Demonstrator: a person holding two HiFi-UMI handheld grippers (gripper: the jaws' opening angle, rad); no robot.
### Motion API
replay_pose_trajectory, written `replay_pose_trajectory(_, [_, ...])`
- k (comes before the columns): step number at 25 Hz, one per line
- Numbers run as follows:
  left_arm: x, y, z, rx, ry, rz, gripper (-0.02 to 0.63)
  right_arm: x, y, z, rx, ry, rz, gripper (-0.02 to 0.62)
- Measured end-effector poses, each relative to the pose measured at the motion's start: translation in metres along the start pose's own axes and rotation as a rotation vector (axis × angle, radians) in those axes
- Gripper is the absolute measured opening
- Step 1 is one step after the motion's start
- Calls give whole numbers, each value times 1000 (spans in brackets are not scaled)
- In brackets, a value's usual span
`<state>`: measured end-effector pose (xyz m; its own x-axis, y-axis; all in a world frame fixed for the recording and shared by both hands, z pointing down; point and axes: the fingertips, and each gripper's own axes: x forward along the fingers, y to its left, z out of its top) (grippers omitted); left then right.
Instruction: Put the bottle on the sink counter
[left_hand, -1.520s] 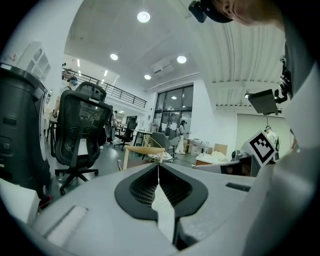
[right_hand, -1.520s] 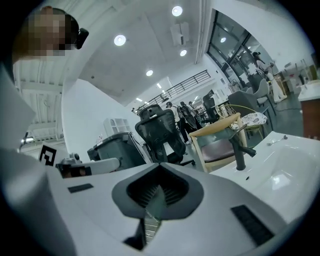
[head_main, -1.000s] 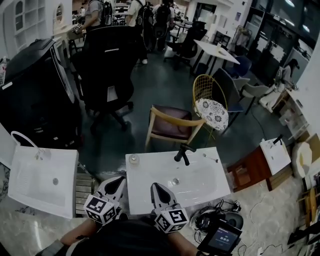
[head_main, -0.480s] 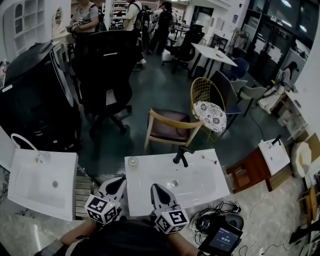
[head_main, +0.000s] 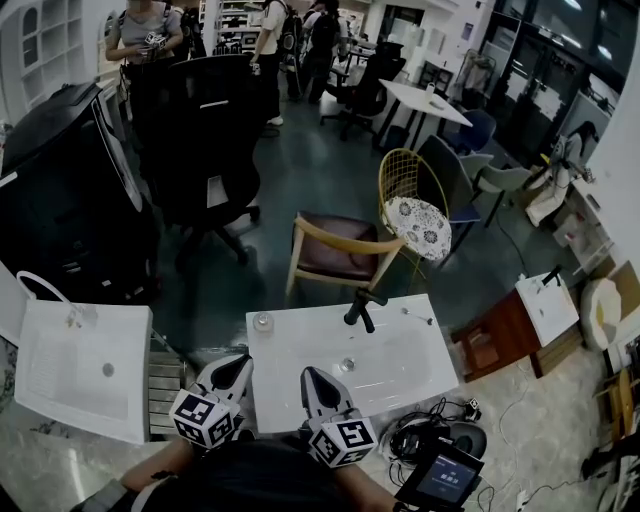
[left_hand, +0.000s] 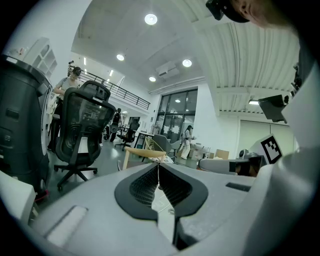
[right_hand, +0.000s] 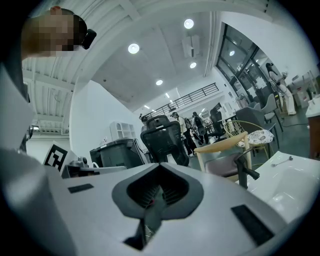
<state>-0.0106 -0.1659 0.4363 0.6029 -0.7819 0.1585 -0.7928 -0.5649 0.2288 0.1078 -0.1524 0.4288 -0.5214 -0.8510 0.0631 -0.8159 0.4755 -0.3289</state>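
The bottle (head_main: 262, 321) shows from above only as a small round, clear-looking shape. It stands on the flat white table (head_main: 300, 385) around the sink basin, at the 10 o'clock corner of the basin, and neither gripper touches it. The basin is a smooth, glossy, rounded rectangle with a small metal drain (head_main: 347, 364) at its middle and a dark angular faucet (head_main: 360, 305) at 12 o'clock. The left gripper (head_main: 238, 362) is at 7 o'clock of the basin, just off the table's left edge. Its ribbed black pads are pressed together with nothing between them. The right gripper (head_main: 310, 372) is at 6 o'clock over the near rim, its jaws likewise closed and empty. Each has a pale matte shell and a marker cube. Beyond the faucet at 12 o'clock stands a wooden chair (head_main: 340, 250) with a curved back and a dark seat. A gold wire chair (head_main: 415, 195) with a patterned cushion is at 1 o'clock. A second white sink (head_main: 80, 370) lies at 9 o'clock.
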Motion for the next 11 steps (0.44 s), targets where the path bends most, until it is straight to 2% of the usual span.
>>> replay_pose_trajectory(11, [6, 14, -4, -17, 6, 18, 8, 10, -5, 0, -3, -1, -7, -5])
